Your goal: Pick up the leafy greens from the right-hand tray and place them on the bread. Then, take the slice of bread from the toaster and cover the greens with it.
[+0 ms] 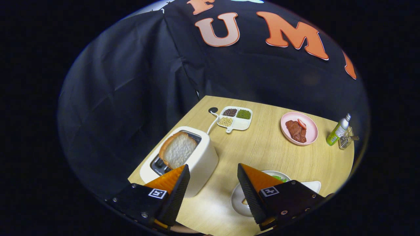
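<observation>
With gripper (pixel 213 182) spread empty, toaster's bread slice (pixel 178 149) stands just ahead.

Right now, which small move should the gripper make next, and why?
Probably move toward the bread in the toaster. The gripper is open and holds nothing, the slice stands just beyond one finger, and greens seem to lie on the plate already.

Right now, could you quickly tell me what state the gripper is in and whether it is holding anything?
Gripper: open, holding nothing; its fingers are spread above the table, between the toaster and the white plate.
</observation>
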Demonstrator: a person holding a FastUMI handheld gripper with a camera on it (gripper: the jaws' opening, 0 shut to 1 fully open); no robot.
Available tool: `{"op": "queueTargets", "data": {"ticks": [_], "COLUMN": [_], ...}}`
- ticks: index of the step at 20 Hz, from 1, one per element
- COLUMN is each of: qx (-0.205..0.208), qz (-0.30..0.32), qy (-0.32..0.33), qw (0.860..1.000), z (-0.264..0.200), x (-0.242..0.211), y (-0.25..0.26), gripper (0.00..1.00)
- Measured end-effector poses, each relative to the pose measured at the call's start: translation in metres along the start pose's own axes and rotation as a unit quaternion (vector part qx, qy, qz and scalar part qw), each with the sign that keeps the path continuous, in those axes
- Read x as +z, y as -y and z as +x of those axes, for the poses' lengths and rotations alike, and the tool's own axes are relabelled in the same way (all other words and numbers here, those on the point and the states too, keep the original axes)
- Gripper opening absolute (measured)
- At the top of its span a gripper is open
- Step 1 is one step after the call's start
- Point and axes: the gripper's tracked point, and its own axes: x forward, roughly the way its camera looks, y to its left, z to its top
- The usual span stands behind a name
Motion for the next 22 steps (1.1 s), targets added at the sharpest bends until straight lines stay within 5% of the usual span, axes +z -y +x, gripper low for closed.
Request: {"op": "queueTargets", "data": {"ticks": [7, 14, 19, 22], "qx": [0.020, -0.020, -0.045, -0.056], "qz": [-0.032, -0.042, -0.044, -0.045], "qy": [-0.008, -0.050, -0.081, -0.093], "qw": [0.999, 0.998, 0.995, 0.993], "z": [0.011, 0.043, 0.062, 0.065], "x": [0.025, 0.017, 0.002, -0.006], "y": [-0.060, -0.065, -0.051, -0.044], "gripper": [0.88, 0.87, 0.79, 0.66]}}
